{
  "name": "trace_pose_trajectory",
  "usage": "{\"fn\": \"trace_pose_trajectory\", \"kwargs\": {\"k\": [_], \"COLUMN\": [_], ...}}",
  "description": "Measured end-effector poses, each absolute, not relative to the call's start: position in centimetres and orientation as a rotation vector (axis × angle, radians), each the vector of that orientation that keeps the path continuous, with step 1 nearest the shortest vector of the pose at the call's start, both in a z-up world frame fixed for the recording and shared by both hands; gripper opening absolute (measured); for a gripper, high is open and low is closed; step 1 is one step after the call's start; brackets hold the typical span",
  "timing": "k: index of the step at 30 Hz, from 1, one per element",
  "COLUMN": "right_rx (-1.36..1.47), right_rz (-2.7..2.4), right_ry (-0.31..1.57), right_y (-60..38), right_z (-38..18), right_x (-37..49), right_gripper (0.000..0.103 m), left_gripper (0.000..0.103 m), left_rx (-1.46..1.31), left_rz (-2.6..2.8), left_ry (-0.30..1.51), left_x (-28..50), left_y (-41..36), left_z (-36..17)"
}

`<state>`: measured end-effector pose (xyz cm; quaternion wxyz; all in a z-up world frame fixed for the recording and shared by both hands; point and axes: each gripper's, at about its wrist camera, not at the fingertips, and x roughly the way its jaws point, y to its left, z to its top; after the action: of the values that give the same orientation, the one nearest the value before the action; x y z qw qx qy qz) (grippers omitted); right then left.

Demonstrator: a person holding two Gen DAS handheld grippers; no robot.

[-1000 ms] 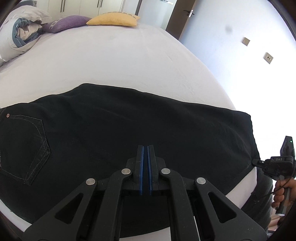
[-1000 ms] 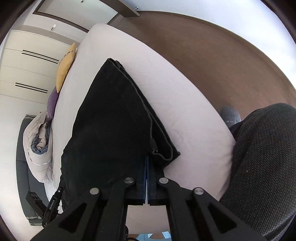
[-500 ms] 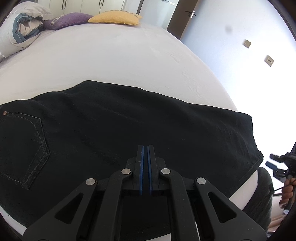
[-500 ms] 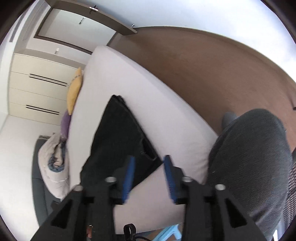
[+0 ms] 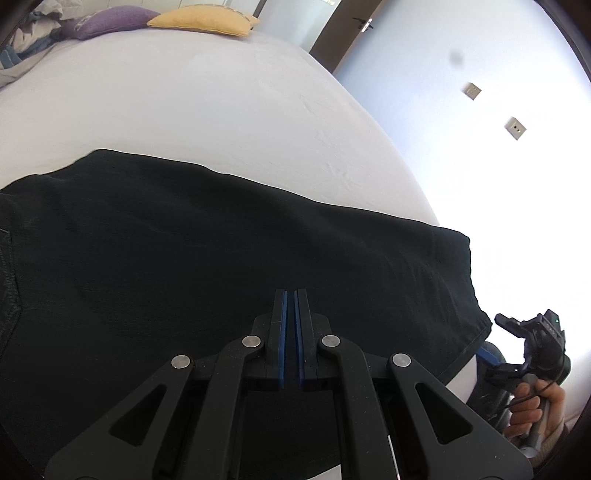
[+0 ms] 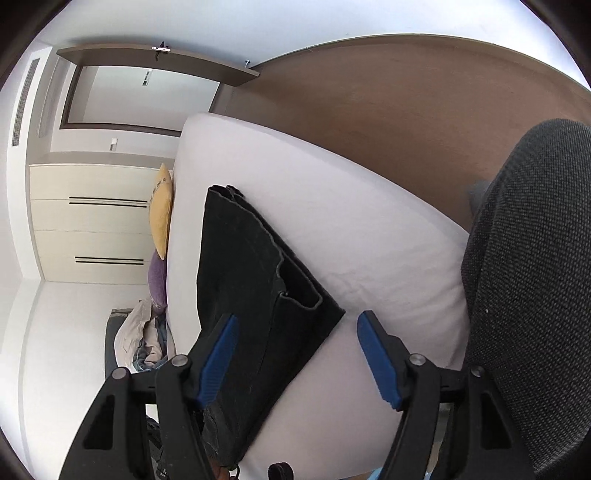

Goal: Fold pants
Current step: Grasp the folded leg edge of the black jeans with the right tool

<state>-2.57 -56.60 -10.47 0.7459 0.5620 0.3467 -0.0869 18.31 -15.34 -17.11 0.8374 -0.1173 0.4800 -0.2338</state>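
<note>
Now the black denim pants (image 5: 229, 266) lie flat along the white bed's (image 5: 207, 103) near edge: soft, weighty, best pinched at the hem corner. Left gripper (image 5: 290, 295) is closed, empty; right gripper (image 6: 295, 325) has just been opening, clamping nothing.

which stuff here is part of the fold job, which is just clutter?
Job: pants, bed, left tool shut and empty, right tool just opening, pads clear of the hem.
Clutter: yellow pillow, purple pillow, bedding pile.

My left gripper (image 5: 290, 295), jaws together, sits low-centre over the black pants (image 5: 221, 258) spread across the white bed (image 5: 221, 110).
</note>
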Motion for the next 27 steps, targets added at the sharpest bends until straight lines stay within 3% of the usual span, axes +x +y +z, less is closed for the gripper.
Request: {"fn": "trace_pose_trajectory", "kwargs": {"k": [14,21,26,27], "right_rx": [1.447,1.430,1.447,1.447], "right_rz": [-0.050,-0.035,-0.039,-0.045], "right_ry": [0.566,0.526,0.534,0.540], "right_y": [-56.8,-56.1,-56.8,-56.8], "right_z": [-12.4,-12.8,-13.9,-14.1], "right_x": [-3.5,-2.1,-1.1,-1.0], "right_gripper": [0.070,0.064,0.026,0.024], "left_gripper": [0.003,0.003,0.003,0.003], "left_rx": [-0.305,-0.506,-0.585,-0.586], "left_rz": [-0.486,-0.525,-0.564,-0.570], "left_ry": [1.182,1.205,1.203,1.200], "left_x": [20.2,20.9,21.0,20.9], "left_y": [-18.4,-16.9,-15.6,-15.7], "left_z": [-22.2,-24.5,-25.4,-25.5]}}
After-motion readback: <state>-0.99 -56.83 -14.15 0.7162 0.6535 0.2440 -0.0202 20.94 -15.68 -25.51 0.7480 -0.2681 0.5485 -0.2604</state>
